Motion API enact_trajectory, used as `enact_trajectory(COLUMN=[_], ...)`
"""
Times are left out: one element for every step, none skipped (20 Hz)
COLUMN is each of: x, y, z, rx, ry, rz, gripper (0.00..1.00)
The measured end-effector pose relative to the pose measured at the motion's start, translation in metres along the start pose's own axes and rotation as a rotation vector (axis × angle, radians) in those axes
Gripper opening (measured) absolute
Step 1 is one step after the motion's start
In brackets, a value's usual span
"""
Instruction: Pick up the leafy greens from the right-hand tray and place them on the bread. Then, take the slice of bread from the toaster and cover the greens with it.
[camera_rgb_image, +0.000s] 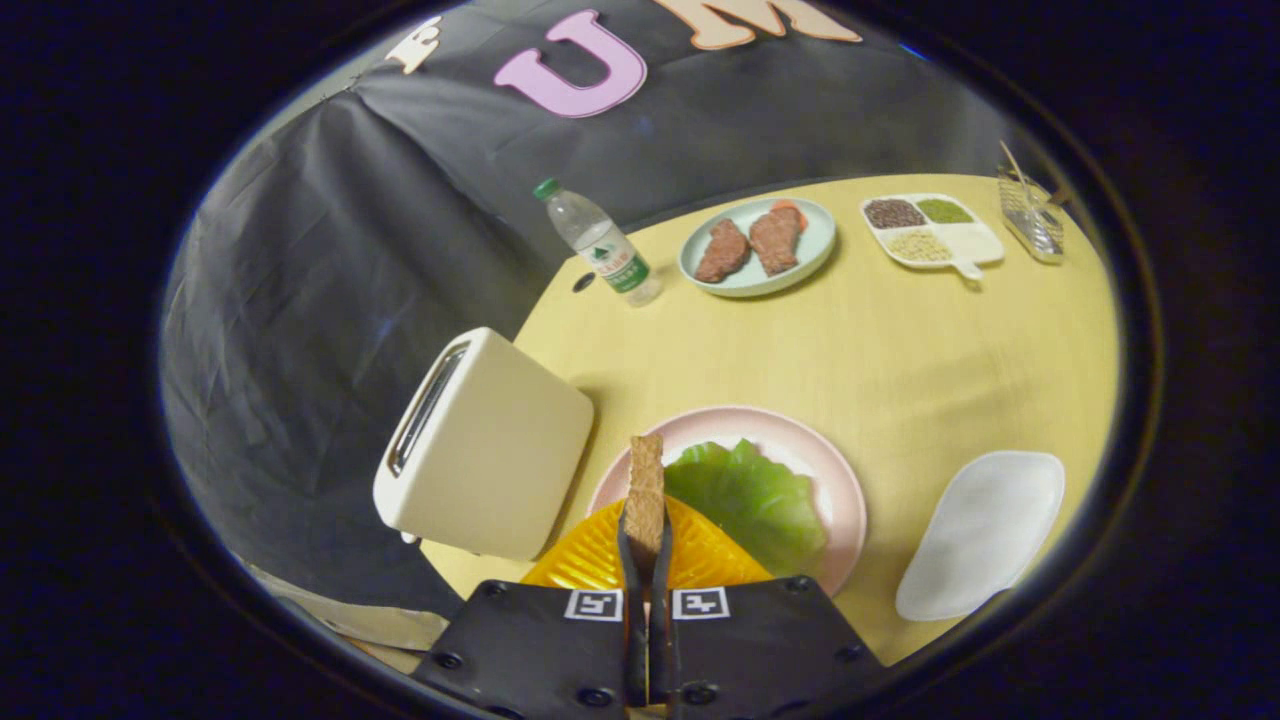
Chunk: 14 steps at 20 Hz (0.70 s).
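My gripper (646, 535) is shut on a brown slice of bread (646, 475), held edge-on and upright between the fingers. It hangs above the near-left rim of a pink plate (845, 490). A green leaf of lettuce (750, 495) lies spread on that plate, just right of the held slice; what is beneath the leaf is hidden. The cream toaster (490, 450) stands to the left of the plate, its top slot turned away from me. An oval white tray (985, 530) lies to the right of the plate with nothing on it.
An orange ribbed dish (590, 555) sits just under the fingers, beside the plate. Farther back on the yellow table (900, 350) are a water bottle (600, 245), a teal plate with meat pieces (757, 245), a divided tray of grains (930, 230) and a wire basket (1030, 215).
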<state>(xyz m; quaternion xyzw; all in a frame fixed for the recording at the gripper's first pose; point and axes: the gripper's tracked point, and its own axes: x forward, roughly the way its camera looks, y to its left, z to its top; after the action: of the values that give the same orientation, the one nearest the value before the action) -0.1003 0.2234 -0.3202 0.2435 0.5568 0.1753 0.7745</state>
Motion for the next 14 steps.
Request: enact_trajectory(x=[0.000, -0.003, -0.001, -0.001, -0.001, 0.000, 0.001, -0.001, -0.001, -0.003, -0.004, -0.007, -0.010, -0.012], y=[-0.005, -0.011, -0.018, -0.024, -0.029, -0.032, -0.036, -0.038, -0.041, -0.043, -0.046, -0.047, -0.047, -0.047], z=[-0.001, -0.003, -0.004, -0.007, -0.011, -0.013, -0.016, -0.016, -0.018, -0.019, -0.022, -0.025, -0.026, -0.025], rx=[0.018, 0.022, 0.018, 0.010, 0.002, -0.001, -0.010, -0.021, -0.030, -0.037, -0.049, -0.064, -0.077, -0.087], ry=[-0.001, 0.006, 0.008, 0.011, 0.021, 0.021, 0.031, 0.038, 0.041, 0.044, 0.051, 0.057, 0.059, 0.055], rz=[-0.007, -0.016, -0.031, -0.045, -0.060, -0.068, -0.077, -0.086, -0.094, -0.097, -0.106, -0.110, -0.109, -0.106], gripper=[0.04, 0.04, 0.08, 0.09, 0.10, 0.12, 0.13, 0.22, 0.30, 0.39, 0.48, 0.56, 0.65, 0.73])
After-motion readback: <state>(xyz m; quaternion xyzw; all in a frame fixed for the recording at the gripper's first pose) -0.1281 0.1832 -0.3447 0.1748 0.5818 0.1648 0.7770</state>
